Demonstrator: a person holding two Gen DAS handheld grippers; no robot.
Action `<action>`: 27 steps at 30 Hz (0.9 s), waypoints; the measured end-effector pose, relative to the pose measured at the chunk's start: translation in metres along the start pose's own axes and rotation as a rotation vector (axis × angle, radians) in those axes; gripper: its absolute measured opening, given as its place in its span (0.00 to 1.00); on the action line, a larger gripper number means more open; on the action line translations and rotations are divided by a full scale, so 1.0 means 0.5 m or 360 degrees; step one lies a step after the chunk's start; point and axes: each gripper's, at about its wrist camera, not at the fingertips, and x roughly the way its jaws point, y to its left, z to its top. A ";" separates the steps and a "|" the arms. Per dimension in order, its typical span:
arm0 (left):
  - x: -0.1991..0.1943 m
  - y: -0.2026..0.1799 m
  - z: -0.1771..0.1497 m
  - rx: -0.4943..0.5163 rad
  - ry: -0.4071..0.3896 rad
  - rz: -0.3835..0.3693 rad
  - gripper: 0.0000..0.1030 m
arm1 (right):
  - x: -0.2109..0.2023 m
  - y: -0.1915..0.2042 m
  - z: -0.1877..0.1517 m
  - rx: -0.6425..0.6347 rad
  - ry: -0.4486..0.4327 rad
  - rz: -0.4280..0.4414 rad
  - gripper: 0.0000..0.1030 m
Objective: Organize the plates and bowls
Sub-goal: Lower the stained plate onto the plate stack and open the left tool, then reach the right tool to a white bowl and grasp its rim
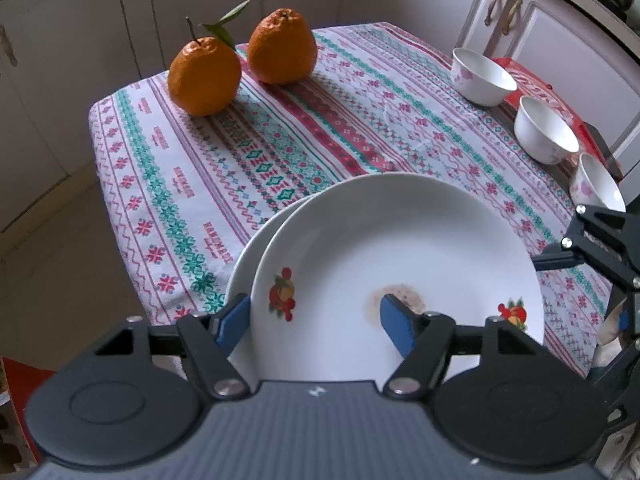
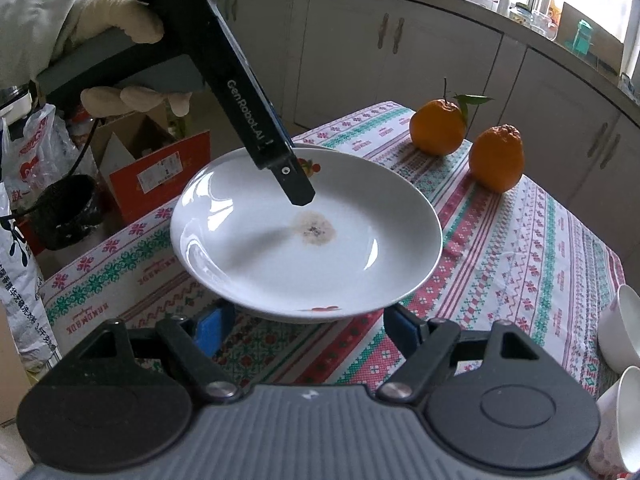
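Note:
A white plate (image 1: pixel 384 248) with fruit decals and a brown stain lies on top of a second white plate (image 1: pixel 240 268), offset to its right. My left gripper (image 1: pixel 316 324) is open; its jaws straddle the top plate's near rim, one finger over the plate and one outside it. From the right wrist view the top plate (image 2: pixel 256 248) appears slightly raised, with the left gripper's finger (image 2: pixel 296 188) over it. My right gripper (image 2: pixel 306 328) is open and empty just before the plate's near rim. Three white bowls (image 1: pixel 482 76) (image 1: pixel 546 130) (image 1: pixel 596 188) stand along the table's right side.
Two oranges (image 1: pixel 204 76) (image 1: pixel 282 46) sit at the far end of the patterned tablecloth (image 1: pixel 192 168). White cabinets (image 1: pixel 560 24) surround the table. Boxes and bags (image 2: pixel 152 172) stand on the floor beside the table. A gloved hand (image 2: pixel 120 20) holds the left gripper.

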 end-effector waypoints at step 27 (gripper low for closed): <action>-0.102 -0.199 -0.029 0.0249 -0.0433 0.0442 0.98 | -0.177 -0.099 -0.090 0.0215 -0.0174 -0.0075 0.93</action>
